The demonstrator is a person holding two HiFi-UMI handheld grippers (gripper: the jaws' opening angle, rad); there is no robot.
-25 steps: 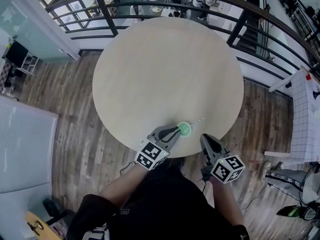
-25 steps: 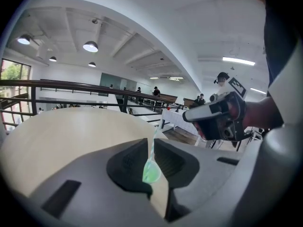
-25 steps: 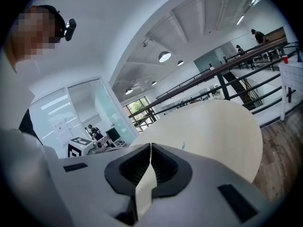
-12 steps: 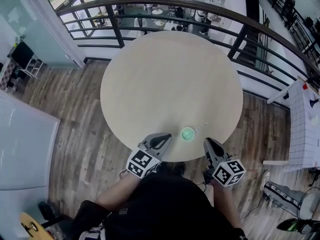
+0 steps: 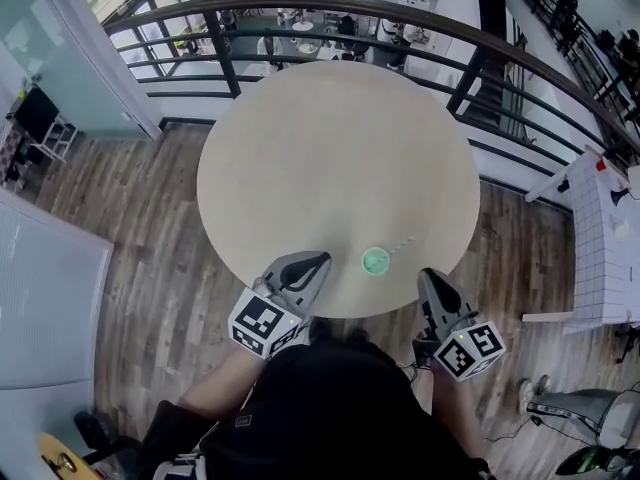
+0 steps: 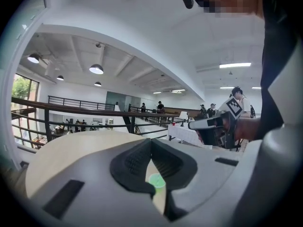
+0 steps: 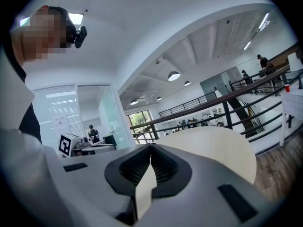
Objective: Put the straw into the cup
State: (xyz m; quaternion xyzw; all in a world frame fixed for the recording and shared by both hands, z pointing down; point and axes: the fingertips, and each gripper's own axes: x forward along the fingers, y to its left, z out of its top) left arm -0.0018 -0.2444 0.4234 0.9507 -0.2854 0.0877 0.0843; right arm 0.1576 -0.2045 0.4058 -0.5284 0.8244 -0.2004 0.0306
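A small green cup point(image 5: 376, 261) stands near the front edge of the round table point(image 5: 330, 148). A thin white straw point(image 5: 401, 244) slants up and right from its rim; I cannot tell whether its lower end is inside the cup. My left gripper point(image 5: 320, 259) is a little left of the cup, shut and empty, not touching it. In the left gripper view the cup point(image 6: 156, 179) shows through the gap below the closed tips of the left gripper point(image 6: 151, 140). My right gripper point(image 5: 431, 274) hangs at the table's edge, right of the cup; its tips point(image 7: 151, 145) are shut on nothing.
The table point(image 7: 213, 148) is pale and bare apart from the cup. A dark railing point(image 5: 300, 13) curves behind it, with wooden floor point(image 5: 130, 208) all round. A white gridded table point(image 5: 605, 238) stands at the right. The right gripper point(image 6: 215, 126) shows in the left gripper view.
The left gripper, which was at the cup a second ago, has drawn back toward me and to the left. The right gripper has pulled back slightly. The cup stays in place.
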